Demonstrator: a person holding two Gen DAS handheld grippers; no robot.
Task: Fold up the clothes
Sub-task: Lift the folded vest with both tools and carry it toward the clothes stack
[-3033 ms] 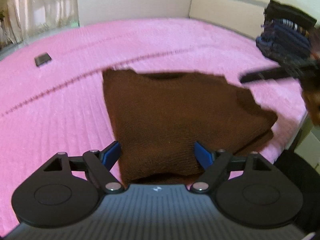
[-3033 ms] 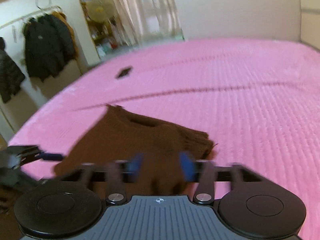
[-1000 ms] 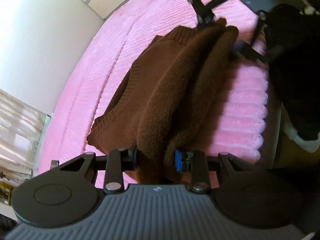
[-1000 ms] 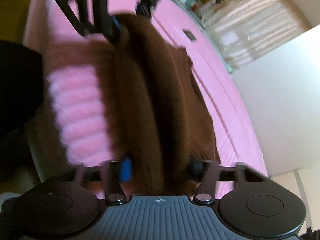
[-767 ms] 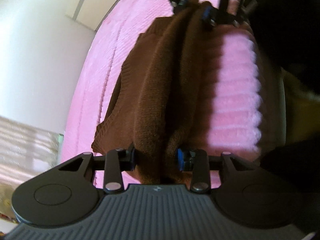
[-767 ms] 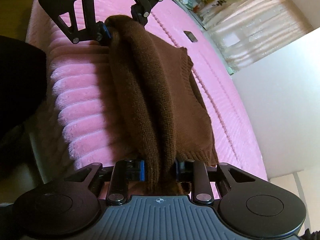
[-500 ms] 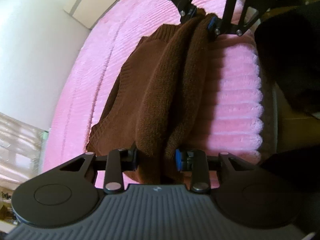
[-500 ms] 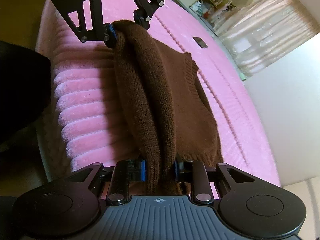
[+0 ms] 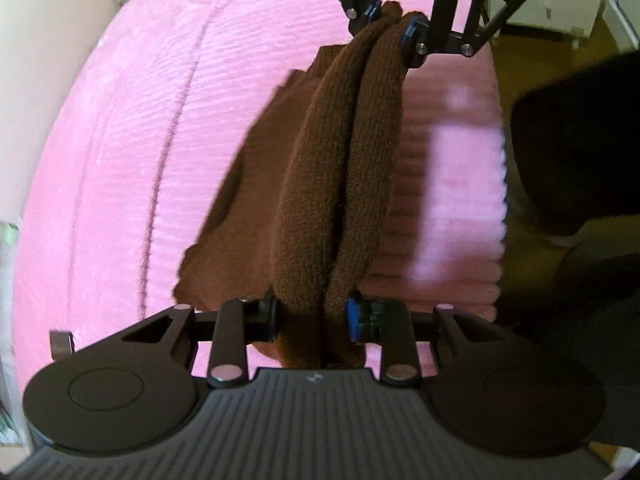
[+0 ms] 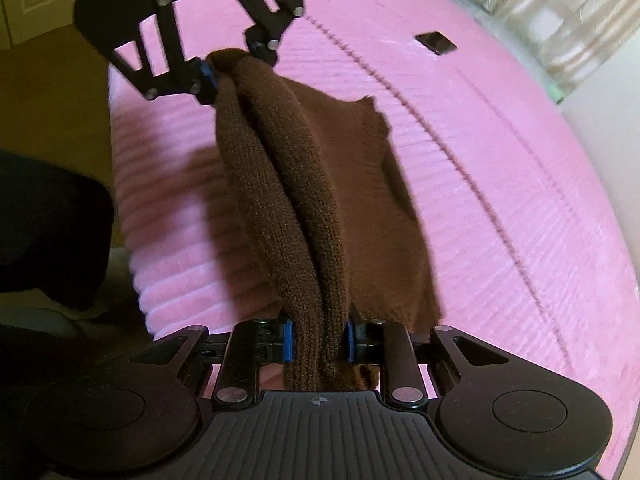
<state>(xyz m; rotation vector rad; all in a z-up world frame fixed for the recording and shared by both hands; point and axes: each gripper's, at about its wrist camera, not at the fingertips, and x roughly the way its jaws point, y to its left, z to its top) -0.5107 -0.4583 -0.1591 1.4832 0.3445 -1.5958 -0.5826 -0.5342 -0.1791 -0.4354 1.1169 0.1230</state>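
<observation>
Sweater (image 9: 340, 184), brown and knitted, hung bunched between both grippers above the near edge of the pink bed (image 9: 120, 128). Left gripper (image 9: 312, 314) and right gripper (image 10: 318, 340) each pinched one end, the right having just tightened; lifted since a second earlier, it seemed ready to fold over.

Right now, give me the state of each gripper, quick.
Left gripper: shut on the brown sweater, bunched knit between its jaws.
Right gripper: shut on the brown sweater too; its jaws have just been closing.
</observation>
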